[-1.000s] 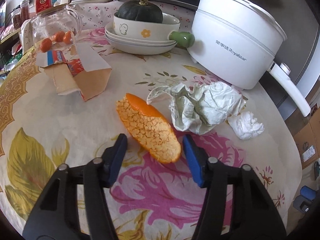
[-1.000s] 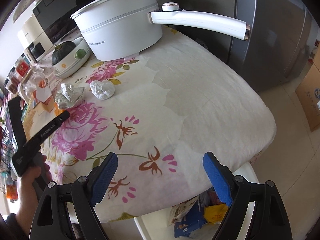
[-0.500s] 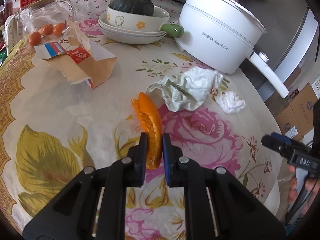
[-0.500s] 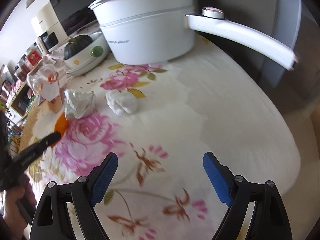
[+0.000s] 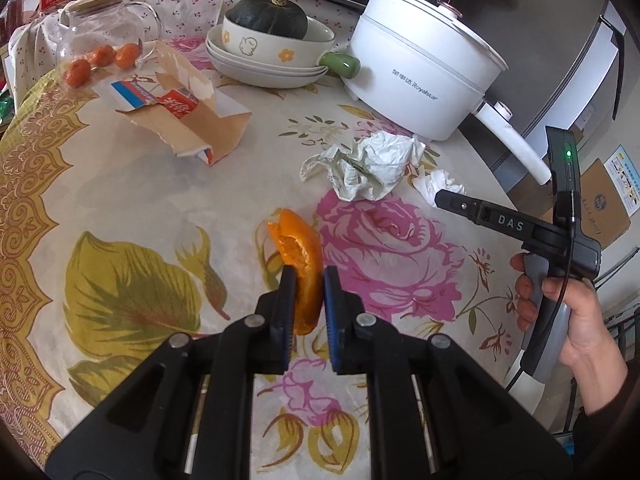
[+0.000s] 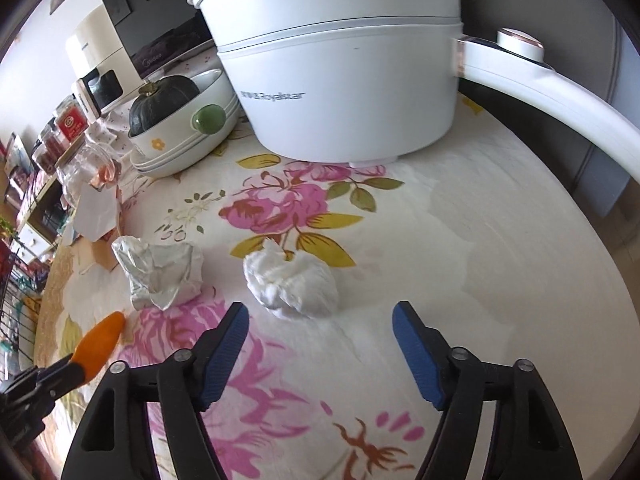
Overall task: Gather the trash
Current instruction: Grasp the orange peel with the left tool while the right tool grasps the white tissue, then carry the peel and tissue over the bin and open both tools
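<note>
An orange peel (image 5: 299,254) is pinched upright between the blue pads of my left gripper (image 5: 309,280), lifted a little off the flowered tablecloth; the same orange peel (image 6: 100,342) shows at the lower left of the right wrist view. A crumpled greenish paper (image 5: 368,168) and a small white tissue wad (image 5: 438,184) lie beyond it. My right gripper (image 6: 320,320) hovers just short of the white tissue wad (image 6: 290,286), its jaws closing with nothing between them. The crumpled paper (image 6: 160,276) lies to its left.
A white electric pot (image 6: 340,80) with a long handle (image 6: 560,96) stands behind the tissue. Stacked bowls with a dark squash (image 5: 270,20), a torn cardboard carton (image 5: 188,116) and a glass jar (image 5: 104,28) sit at the back. The table edge (image 6: 612,304) curves at right.
My left gripper shut on the orange peel and raised it off the cloth. My right gripper came in over the table toward the tissue wad, and its jaws narrowed.
</note>
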`<state>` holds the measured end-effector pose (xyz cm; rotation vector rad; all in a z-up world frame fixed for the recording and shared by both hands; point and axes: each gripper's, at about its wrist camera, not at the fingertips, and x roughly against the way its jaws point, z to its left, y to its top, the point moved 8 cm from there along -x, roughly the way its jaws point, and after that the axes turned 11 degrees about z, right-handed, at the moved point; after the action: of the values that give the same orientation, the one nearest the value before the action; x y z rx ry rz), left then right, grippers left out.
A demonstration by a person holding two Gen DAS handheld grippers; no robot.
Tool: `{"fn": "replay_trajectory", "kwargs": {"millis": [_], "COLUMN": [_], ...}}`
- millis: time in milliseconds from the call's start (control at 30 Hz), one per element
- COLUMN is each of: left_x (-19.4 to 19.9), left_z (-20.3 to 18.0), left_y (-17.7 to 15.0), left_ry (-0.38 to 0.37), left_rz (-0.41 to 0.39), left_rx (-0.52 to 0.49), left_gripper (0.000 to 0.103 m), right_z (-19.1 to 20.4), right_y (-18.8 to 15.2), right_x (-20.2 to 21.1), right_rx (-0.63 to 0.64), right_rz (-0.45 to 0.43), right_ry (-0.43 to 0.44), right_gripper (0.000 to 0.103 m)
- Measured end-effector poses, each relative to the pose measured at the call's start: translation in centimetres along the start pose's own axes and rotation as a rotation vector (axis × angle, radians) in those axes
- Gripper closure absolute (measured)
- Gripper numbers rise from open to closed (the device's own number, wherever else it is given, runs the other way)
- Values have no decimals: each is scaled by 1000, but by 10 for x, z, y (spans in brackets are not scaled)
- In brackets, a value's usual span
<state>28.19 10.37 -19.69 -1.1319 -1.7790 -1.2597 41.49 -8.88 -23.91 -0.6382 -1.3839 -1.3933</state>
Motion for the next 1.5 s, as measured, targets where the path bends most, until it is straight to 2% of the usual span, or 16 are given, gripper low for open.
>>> {"fn": "replay_trajectory", "kwargs": {"millis": [67, 167, 433, 833, 1067, 1233, 1500], "left_x": [1, 7, 24, 53, 63, 72, 70], "left_z": [1, 2, -3, -27, -43, -71, -129], "left_y": [-2, -5, -16, -48, -65, -72, -82], "left_ry": [-2, -12, -65, -136, -171, -222, -279], "left_rz": [6, 7, 20, 48, 61, 57, 69], "left_rx": [4, 5, 13, -55, -81, -116, -233], "left_gripper": [88, 89, 90, 91, 91, 91, 91], "right_z": [7, 9, 9, 1, -15, -31, -67], "right_y": [1, -3, -34, -111, -154, -177, -202], "right_x": [-4, 0, 47, 129, 152, 159, 169], "right_rx": [22, 32, 44, 48, -6, -78, -148], "right_rz": [15, 12, 3, -13, 5, 47, 85], "right_ry": [0, -20, -30, -37, -20, -9, -46], "right_gripper": [71, 75, 76, 76, 76, 76, 76]}}
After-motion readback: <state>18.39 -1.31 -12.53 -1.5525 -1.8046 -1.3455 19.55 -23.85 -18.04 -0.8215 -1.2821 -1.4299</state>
